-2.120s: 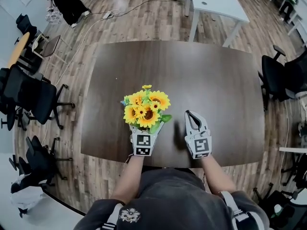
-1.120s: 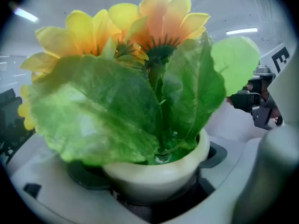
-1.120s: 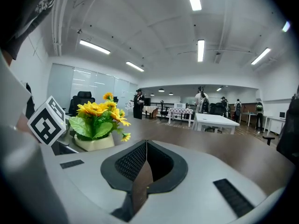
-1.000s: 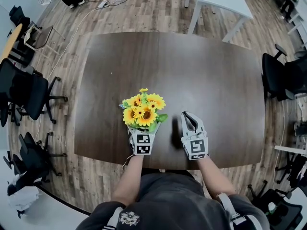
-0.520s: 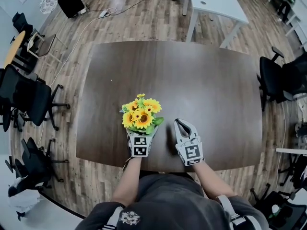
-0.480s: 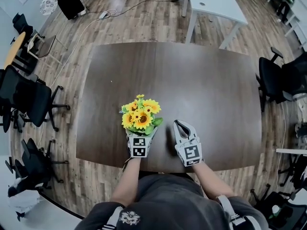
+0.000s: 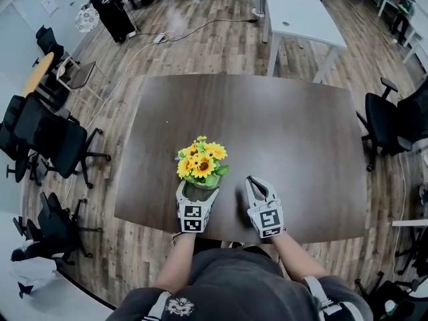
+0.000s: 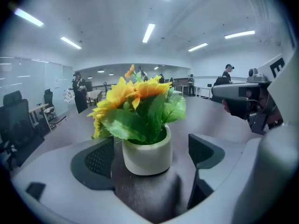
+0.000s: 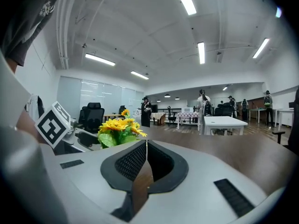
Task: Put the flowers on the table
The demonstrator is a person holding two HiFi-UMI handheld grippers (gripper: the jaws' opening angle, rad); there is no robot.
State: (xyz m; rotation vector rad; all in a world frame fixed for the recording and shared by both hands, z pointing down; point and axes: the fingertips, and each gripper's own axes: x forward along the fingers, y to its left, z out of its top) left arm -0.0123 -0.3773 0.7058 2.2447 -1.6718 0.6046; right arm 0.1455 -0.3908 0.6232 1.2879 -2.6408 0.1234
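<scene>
Standing on the worktop [image 7: 281, 132] at lower centre of the head view, the potted flowers [image 7: 201, 166] sit unpressed between the wide jaws, just now closing slightly, of the left hand-held gripper [image 7: 198, 187], while the right hand-held gripper [image 7: 255, 180] alongside is closed and empty.

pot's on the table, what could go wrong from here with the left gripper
1. The left gripper is open with the sunflower pot between its jaws, nearer the left pad; a crooked pull-back might drag or tip it.
2. Those jaws have just been closing a little; more closing could pinch the pot.
3. Green leaves hang over the left pad and may snag.
</scene>
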